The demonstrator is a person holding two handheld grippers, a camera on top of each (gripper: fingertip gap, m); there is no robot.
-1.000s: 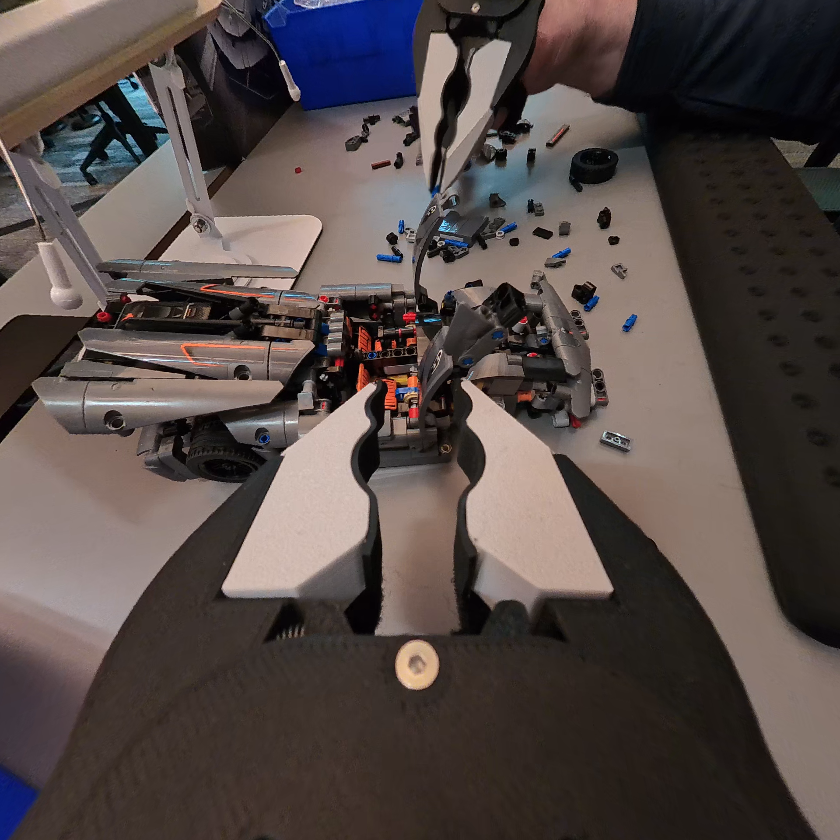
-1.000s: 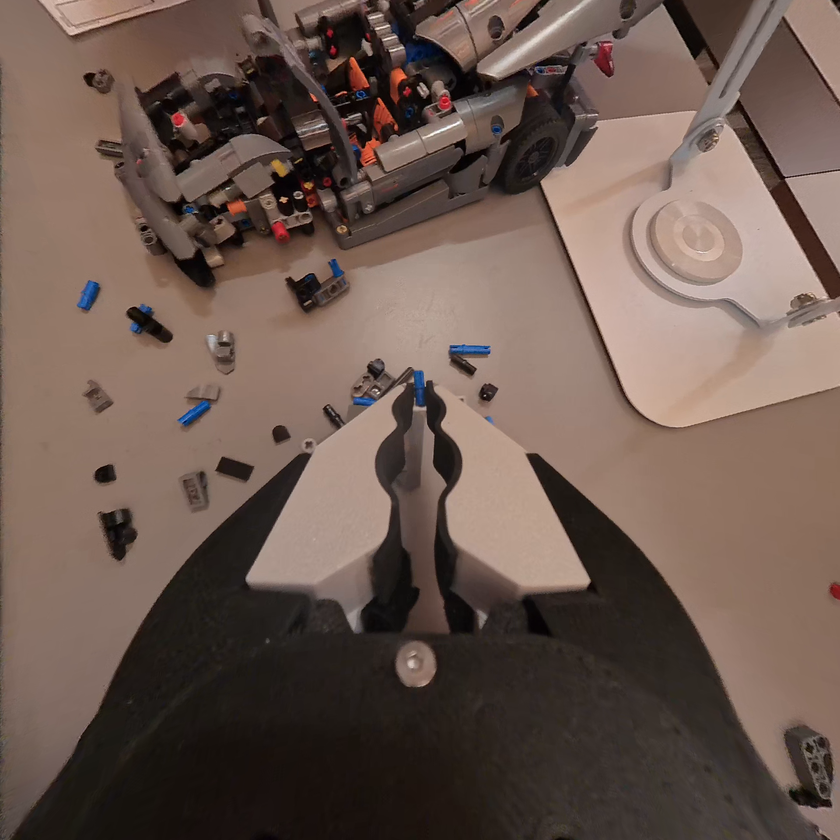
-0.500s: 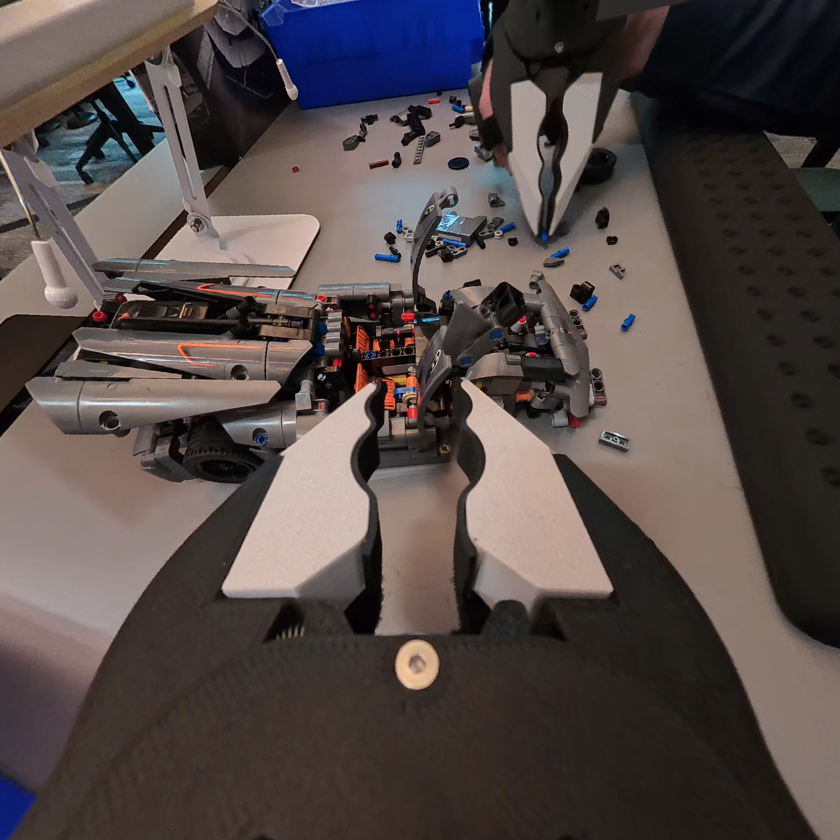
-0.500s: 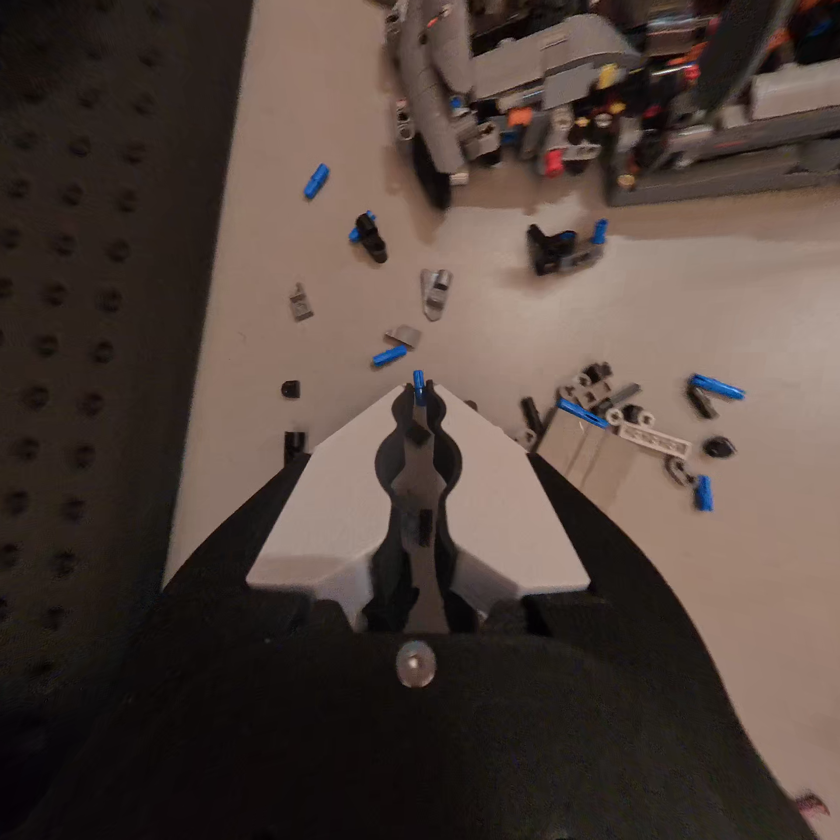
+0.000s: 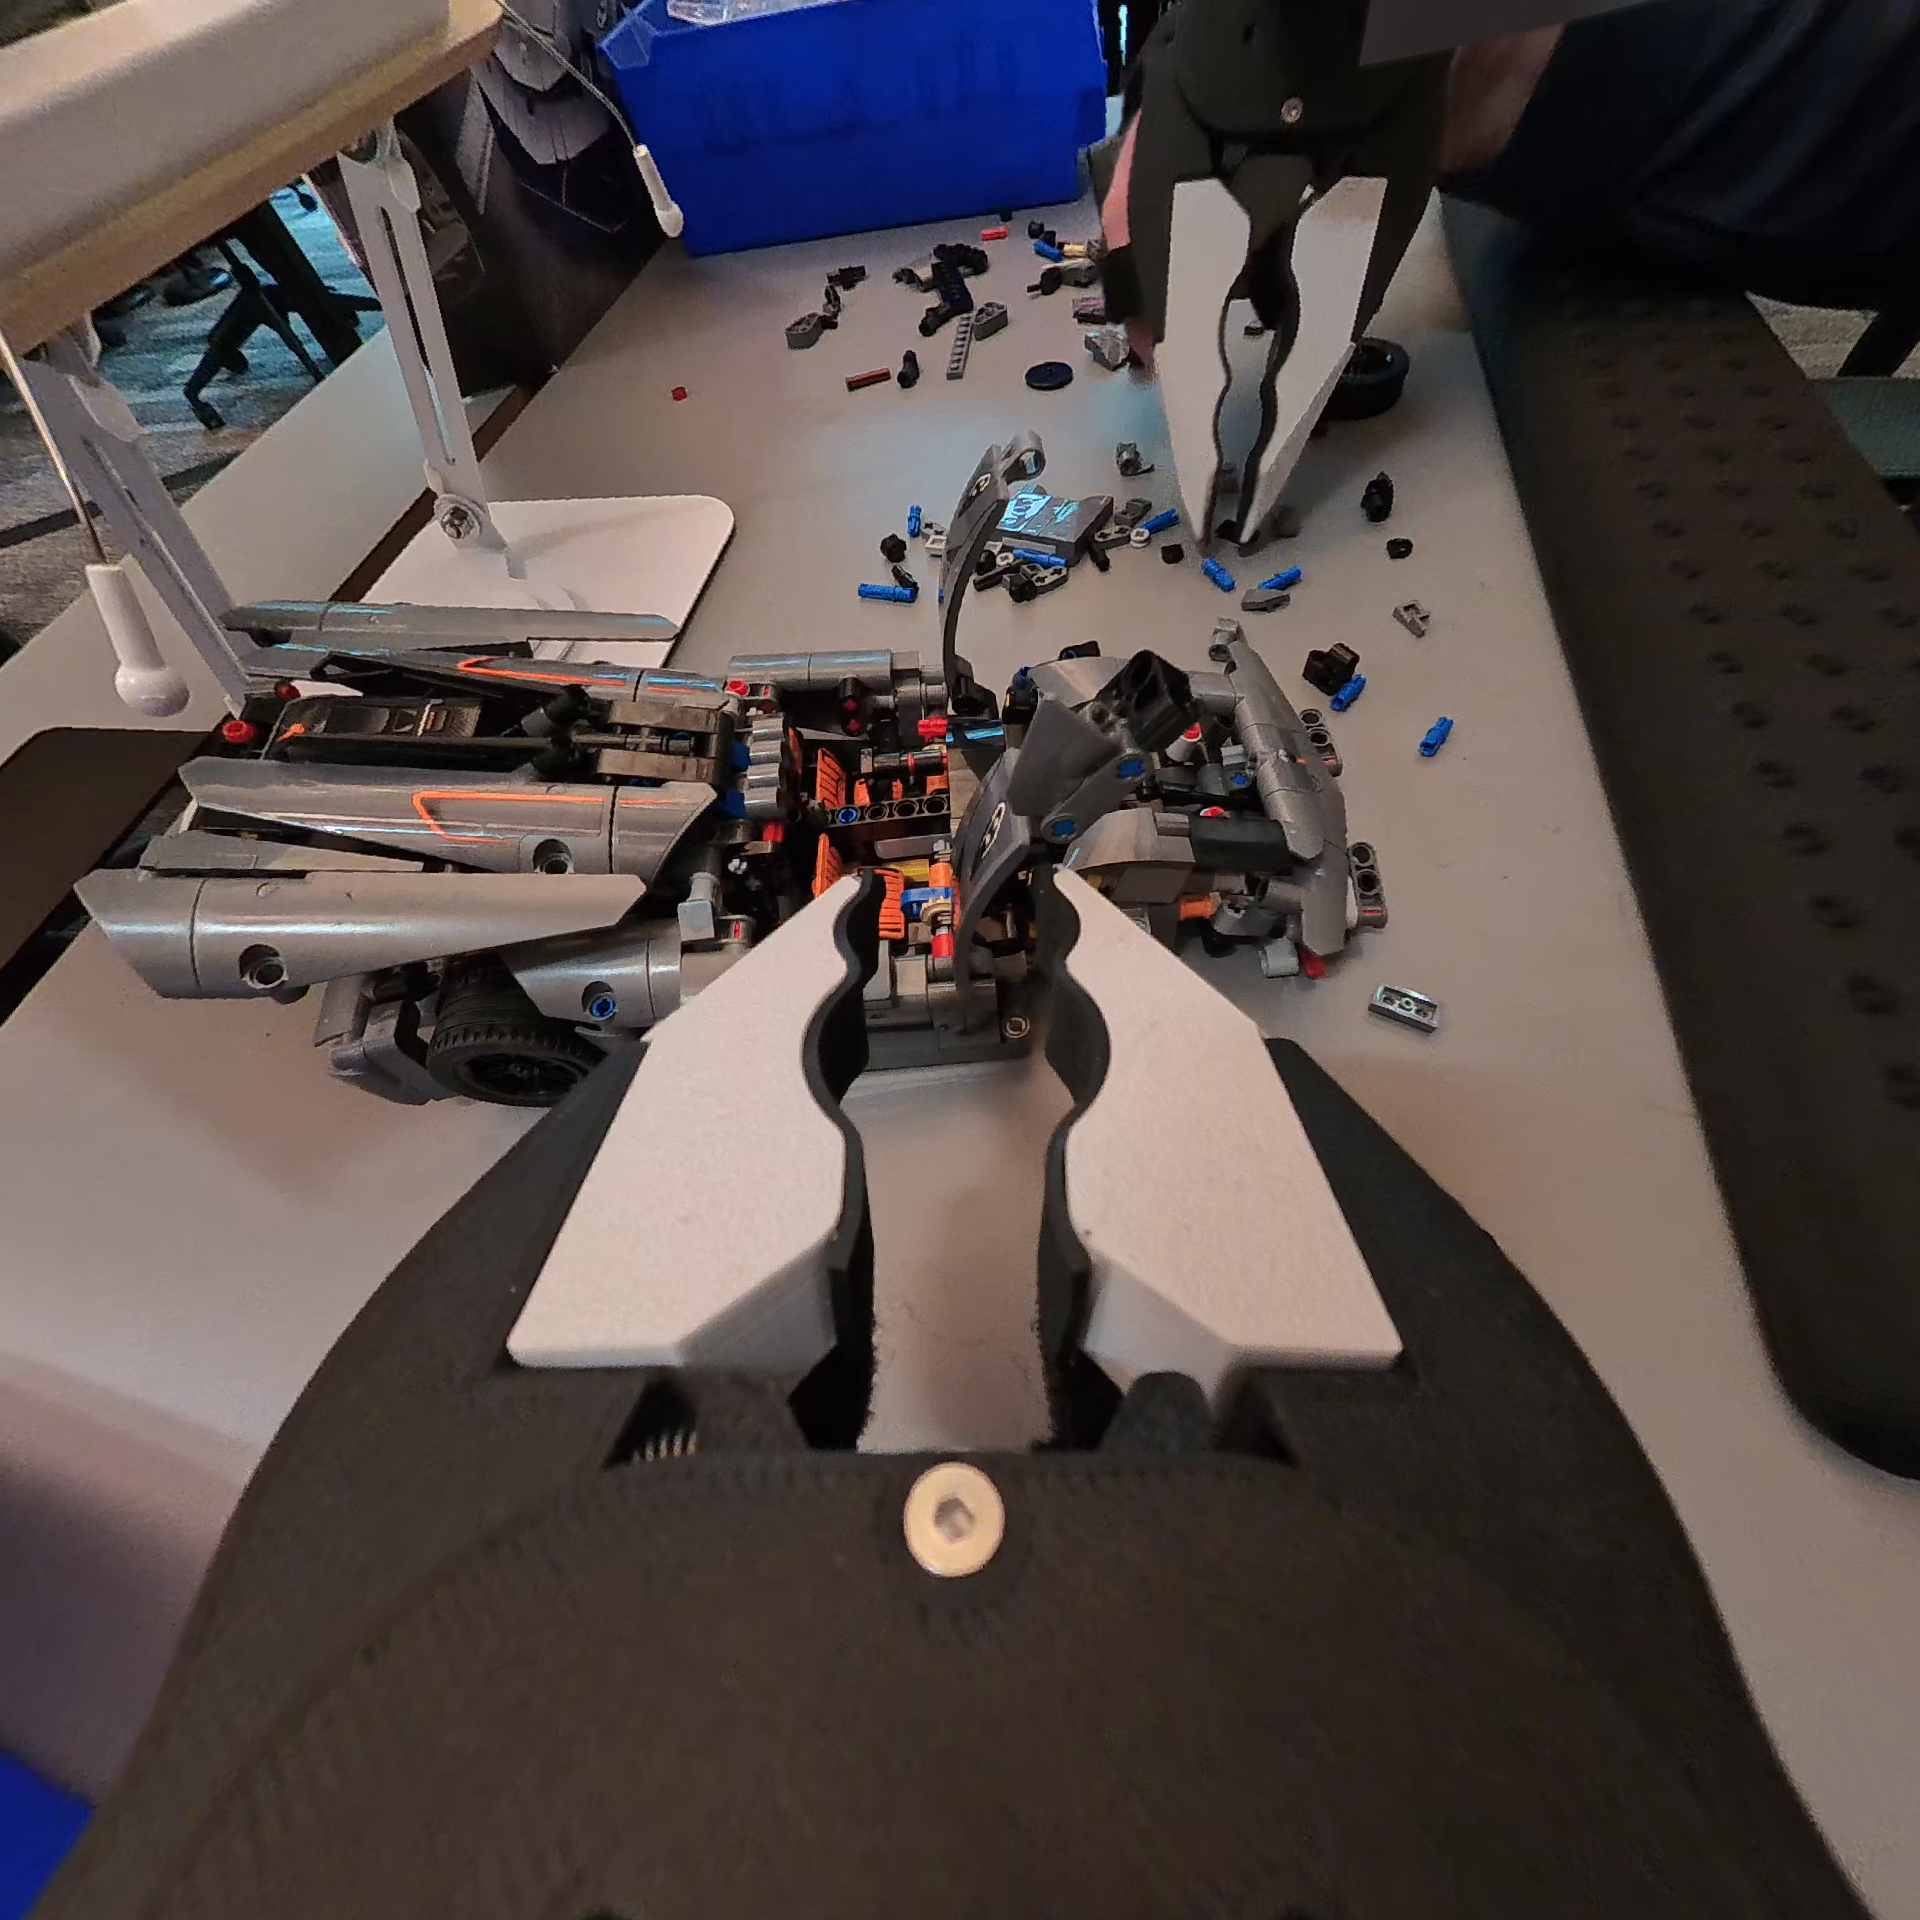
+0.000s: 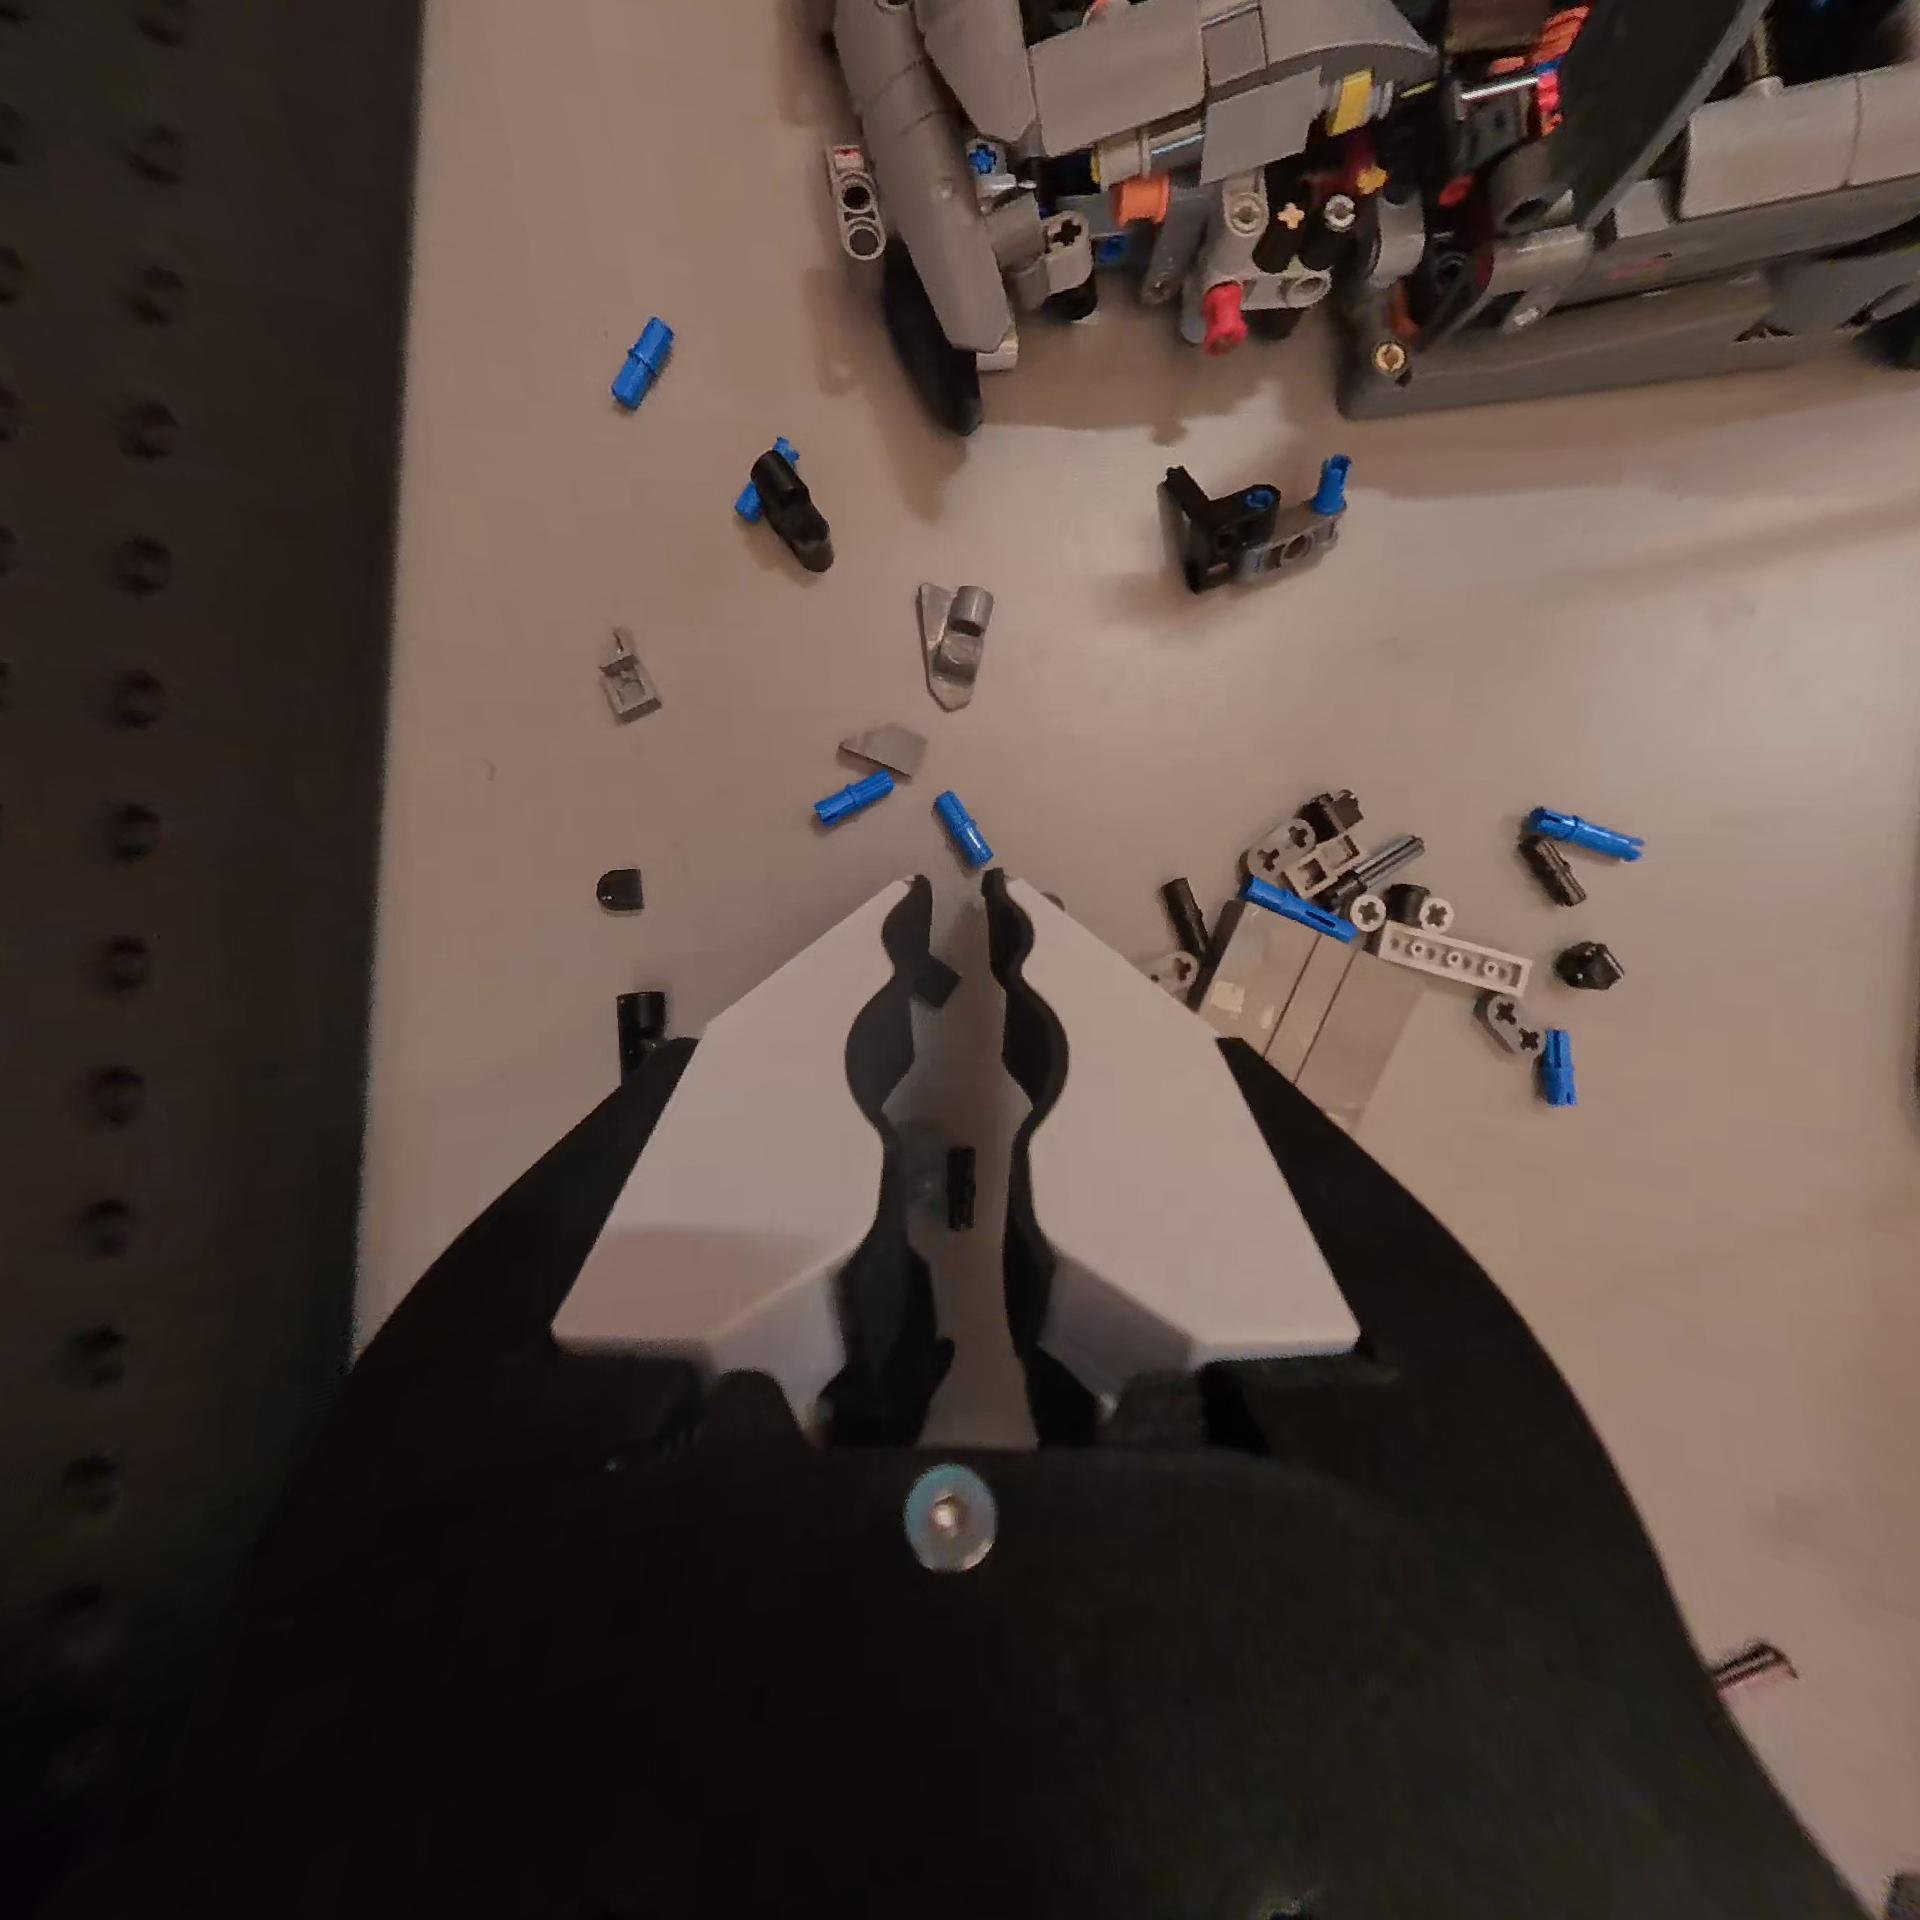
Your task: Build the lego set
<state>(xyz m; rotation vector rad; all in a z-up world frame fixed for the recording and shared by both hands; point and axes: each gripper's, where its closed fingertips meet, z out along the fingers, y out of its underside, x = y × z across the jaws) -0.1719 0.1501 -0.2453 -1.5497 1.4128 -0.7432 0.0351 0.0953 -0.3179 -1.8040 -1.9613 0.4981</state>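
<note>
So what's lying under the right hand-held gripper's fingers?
Between the right hand-held gripper's parted fingers, bare table and a small black pin show. Anything beneath the grey fingers themselves is covered.

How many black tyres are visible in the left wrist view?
2. A mounted tyre on the car's near side; a loose tyre behind the right gripper. Others may be hidden.

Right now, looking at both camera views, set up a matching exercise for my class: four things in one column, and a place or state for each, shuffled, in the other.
1. left tongs
2. right tongs
3. blue bin
4. loose tyre

A. far end of the table
B. tips slightly apart, just short of a blue pin
C. open, facing the car model
D. behind the other tongs

Pairs: 1-C, 2-B, 3-A, 4-D
</note>
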